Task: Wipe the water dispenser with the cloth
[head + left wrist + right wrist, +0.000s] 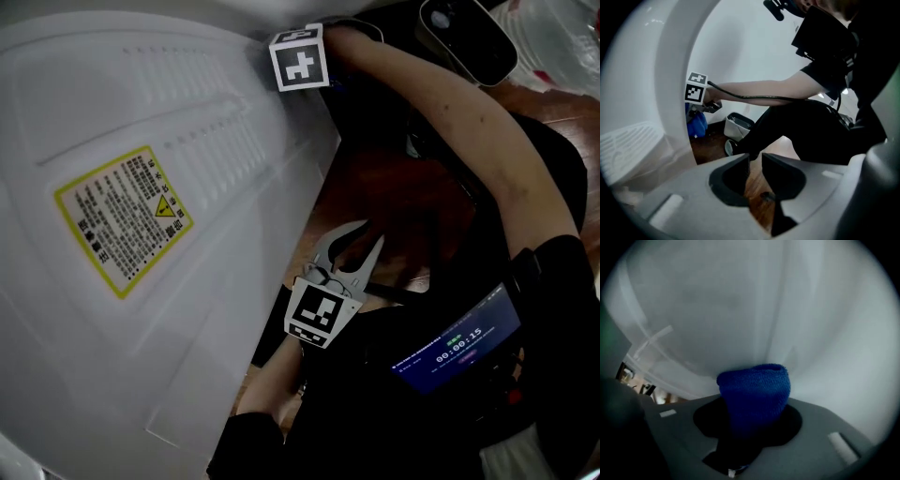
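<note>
Hidden/cut off: in the head view the right gripper's jaws + the cloth are out of sight past the water dispenser (187, 309) edge at top centre. Only its marker cube (300, 58) & the person's arm (469, 122) show there. The dispenser is cut off at the left & bottom of the frame. Print on the yellow warning label (122, 220), centre left, is too small to read. In the right gripper view the right gripper (752, 420) has its tips buried under the cloth (754, 392), lower centre, w/ a dark recess round them that is hard to make out.

Fingers: right jaws clamped on the blue cloth, a folded wad sticking up out of them. The wad's top is right at the white dispenser panel filling the upper frame; actual contact can't be told. Left gripper (755, 161), lower centre of its own view: jaws nearly together, a thin slit between, nothing in it, touching nothing. Wood floor (708, 145) shows beyond. In the head view it sits lower centre, beside the dispenser's right edge, apart from it.

Count: 2 grippers, 2 marker cubes (2nd at (322, 314)), 1 cloth, 1 dispenser, 1 label, 1 small white bin (738, 125) on the floor mid-frame, 1 lit screen (459, 347) lower right of the head view.
</note>
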`<move>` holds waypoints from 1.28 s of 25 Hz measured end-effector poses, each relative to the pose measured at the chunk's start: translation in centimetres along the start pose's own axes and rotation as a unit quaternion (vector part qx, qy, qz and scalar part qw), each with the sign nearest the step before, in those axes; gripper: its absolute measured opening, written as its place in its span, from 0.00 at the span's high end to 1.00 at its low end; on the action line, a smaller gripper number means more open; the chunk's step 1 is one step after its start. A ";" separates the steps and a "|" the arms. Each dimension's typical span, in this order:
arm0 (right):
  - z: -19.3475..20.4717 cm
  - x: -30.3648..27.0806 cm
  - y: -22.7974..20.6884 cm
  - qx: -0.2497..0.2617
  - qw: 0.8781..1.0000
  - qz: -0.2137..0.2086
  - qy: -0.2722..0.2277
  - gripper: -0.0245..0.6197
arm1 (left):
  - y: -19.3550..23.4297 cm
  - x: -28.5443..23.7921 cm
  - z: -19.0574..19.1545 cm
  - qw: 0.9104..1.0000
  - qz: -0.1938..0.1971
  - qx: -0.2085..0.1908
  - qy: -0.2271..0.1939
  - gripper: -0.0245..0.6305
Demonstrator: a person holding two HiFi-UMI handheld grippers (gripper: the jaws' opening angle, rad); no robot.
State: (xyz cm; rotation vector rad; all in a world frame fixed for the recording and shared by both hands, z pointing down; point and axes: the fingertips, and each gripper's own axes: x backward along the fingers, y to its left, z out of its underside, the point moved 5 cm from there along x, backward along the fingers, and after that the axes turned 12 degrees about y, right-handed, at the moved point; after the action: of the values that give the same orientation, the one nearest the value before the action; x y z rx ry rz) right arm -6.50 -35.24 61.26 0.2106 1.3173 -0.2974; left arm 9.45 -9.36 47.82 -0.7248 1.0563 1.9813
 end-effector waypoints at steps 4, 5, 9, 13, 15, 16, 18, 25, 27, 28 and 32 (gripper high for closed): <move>0.6 -1.4 -0.8 -0.042 0.998 0.032 -0.024 0.71 | 0.2 -0.2 0.4 1.000 0.004 0.005 0.004 0.84; 0.8 -2.3 0.1 -0.033 0.999 0.023 -0.021 0.71 | 0.3 -0.2 0.5 1.000 0.005 0.006 0.005 0.84; 2.4 -7.2 6.7 0.007 0.998 -0.064 0.021 0.71 | 0.2 -0.5 0.6 1.000 0.011 0.010 0.006 0.84; 4.9 -11.4 14.2 0.029 0.980 -0.188 0.055 0.71 | 0.0 -0.5 0.4 1.000 0.019 0.015 0.002 0.84; 5.9 -12.3 16.7 0.048 0.970 -0.232 0.052 0.71 | 0.1 -0.5 0.5 1.000 0.021 0.019 0.003 0.84; 6.0 -12.5 17.5 0.057 0.966 -0.249 0.042 0.71 | 0.2 -0.5 0.6 1.000 0.022 0.021 0.003 0.84; 5.7 -12.5 17.3 0.071 0.964 -0.256 0.029 0.71 | 0.3 -0.5 0.6 0.999 0.024 0.025 0.001 0.84; 2.3 -7.9 3.9 0.029 0.998 -0.057 -0.009 0.71 | 0.4 -0.7 1.1 0.999 0.038 0.035 0.000 0.84; 1.7 -6.7 0.7 0.005 1.000 -0.005 -0.021 0.71 | 0.3 -0.7 1.4 0.998 0.044 0.041 0.002 0.84; 1.6 -6.5 -0.6 -0.009 0.999 0.019 -0.027 0.71 | 0.3 -0.7 1.5 0.998 0.046 0.044 0.002 0.84; 1.8 -8.4 -0.8 -0.042 0.998 0.037 -0.030 0.71 | 1.1 -0.4 1.8 0.997 0.043 0.060 -0.001 0.84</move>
State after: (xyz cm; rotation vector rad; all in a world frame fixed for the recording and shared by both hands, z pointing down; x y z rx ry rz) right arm -7.00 -35.79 69.90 0.1771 1.2561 -0.1837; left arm 8.53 -8.36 49.48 -0.6221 1.2125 1.9707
